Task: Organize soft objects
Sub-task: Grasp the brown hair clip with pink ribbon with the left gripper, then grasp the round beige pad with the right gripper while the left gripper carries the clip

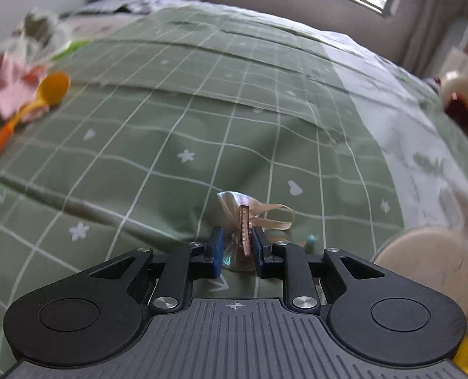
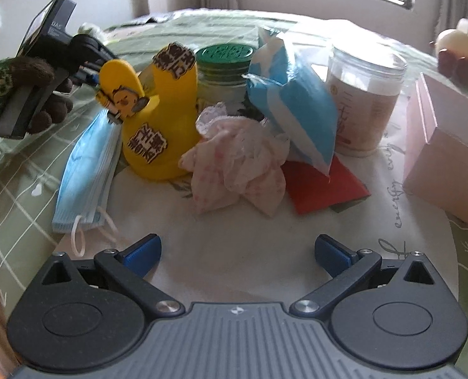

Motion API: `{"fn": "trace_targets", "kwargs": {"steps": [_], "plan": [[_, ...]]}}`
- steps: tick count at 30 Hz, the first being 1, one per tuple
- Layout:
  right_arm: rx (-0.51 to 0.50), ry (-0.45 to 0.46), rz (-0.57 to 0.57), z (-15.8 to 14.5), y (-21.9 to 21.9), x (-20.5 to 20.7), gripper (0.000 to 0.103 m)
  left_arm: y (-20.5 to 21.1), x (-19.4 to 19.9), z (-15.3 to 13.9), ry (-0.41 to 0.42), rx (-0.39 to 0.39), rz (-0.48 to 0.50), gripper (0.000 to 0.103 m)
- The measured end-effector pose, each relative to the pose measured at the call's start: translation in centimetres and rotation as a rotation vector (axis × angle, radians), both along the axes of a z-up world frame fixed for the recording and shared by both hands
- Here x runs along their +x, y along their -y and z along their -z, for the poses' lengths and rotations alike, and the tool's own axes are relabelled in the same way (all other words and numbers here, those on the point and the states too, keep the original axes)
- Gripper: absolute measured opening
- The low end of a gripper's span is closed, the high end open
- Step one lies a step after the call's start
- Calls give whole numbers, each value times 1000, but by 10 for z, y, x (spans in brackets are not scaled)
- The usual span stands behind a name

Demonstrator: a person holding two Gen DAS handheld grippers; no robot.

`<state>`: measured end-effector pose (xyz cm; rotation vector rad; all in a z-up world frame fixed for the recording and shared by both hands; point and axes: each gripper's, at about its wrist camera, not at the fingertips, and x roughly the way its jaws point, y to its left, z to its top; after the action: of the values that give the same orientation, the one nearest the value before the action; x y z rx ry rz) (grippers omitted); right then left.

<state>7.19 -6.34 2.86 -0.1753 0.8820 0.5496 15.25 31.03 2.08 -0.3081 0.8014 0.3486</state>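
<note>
**Ana:** While the left gripper (image 1: 237, 249) pinches that small sheer organza pouch with the beige ribbon drawstring (image 1: 238, 221), what worries you?

**Ben:** The hold. Its blue pads press only the slippery bag fabric above the green checked bedspread (image 1: 171, 120), beside a copper-coloured clip. I judge the pouch could slide out, or the dangling ribbon loop could catch on something.

**Ana:** And the right gripper (image 2: 237, 249)?

**Ben:** Fingers spread wide, holding nothing, poised over the white printed cloth (image 2: 234, 237). Ahead lies the crumpled pink-and-white patterned fabric (image 2: 237, 164), touching the blue-and-white plastic packet (image 2: 294, 113) and just beside the yellow duck-shaped plastic container (image 2: 164, 120).

**Ana:** So a careless grab topples things?

**Ben:** Likely, since the packet leans over the fabric.
</note>
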Motion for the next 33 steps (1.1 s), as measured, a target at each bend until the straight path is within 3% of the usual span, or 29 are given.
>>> {"fn": "trace_targets", "kwargs": {"steps": [5,7,12,17,22,27,31,33], "plan": [[-6,5,-11,-1,1,-4,103,32,-12,8,60,241,136,19],[-2,29,-47,-2,3,-11,103,34,-19,8,92,257,161,16],[-17,61,-116,-30,-1,-11,98,32,-62,-12,184,189,201,15],[-12,197,-187,-101,-32,6,98,27,-107,-37,240,143,243,15],[23,49,-258,-151,-105,84,98,20,-132,-46,261,51,282,15],[-50,-97,-211,-127,-169,166,98,22,-139,-31,301,-114,335,15],[-102,-223,-155,-88,-188,197,83,28,-127,-13,343,-249,372,15],[-138,-260,-137,-72,-197,201,82,31,-118,-5,345,-280,371,15]]}}
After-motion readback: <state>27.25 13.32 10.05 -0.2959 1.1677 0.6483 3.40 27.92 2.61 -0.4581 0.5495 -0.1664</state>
